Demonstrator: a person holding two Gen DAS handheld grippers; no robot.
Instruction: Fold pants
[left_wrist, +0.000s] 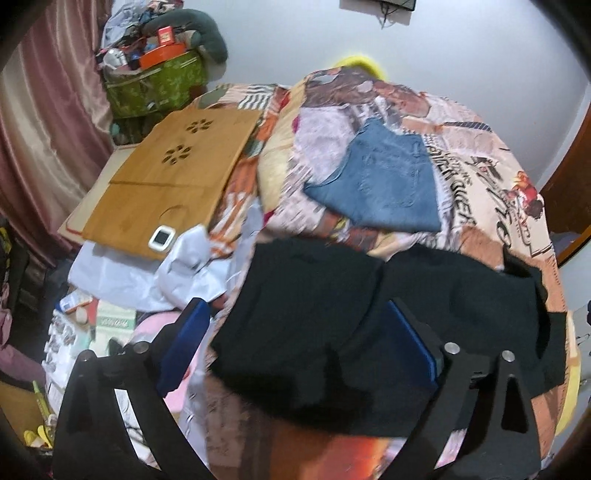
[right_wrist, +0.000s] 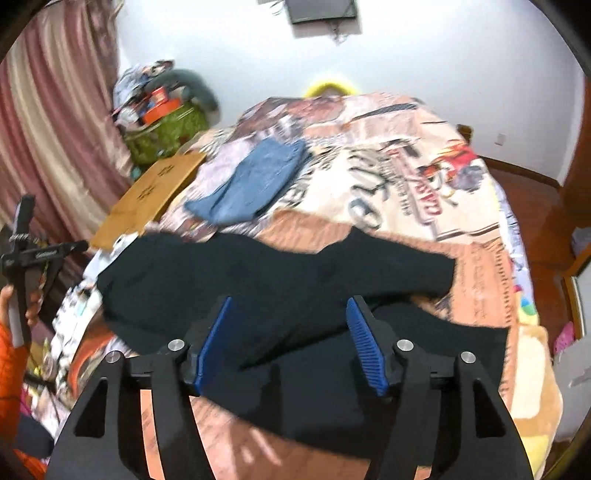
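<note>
Black pants (right_wrist: 280, 291) lie spread in a rough band across the near part of a bed covered by a printed blanket (right_wrist: 424, 206), a fold apparently just laid down. The left gripper (left_wrist: 295, 354) hovers over the garment's left end with its fingers (left_wrist: 184, 347) spread wide, nothing between them; the right gripper (right_wrist: 291, 343) hangs above the middle, its fingers (right_wrist: 364, 343) also apart and clear of the cloth. Folded jeans (right_wrist: 255, 184) rest farther up the bed, beside a wooden board (left_wrist: 173, 177). The pants look only partly folded, uneven at the right end. The next move likely calls for lowering both grippers onto an edge, pinching cloth, and carrying it across for another fold.
</note>
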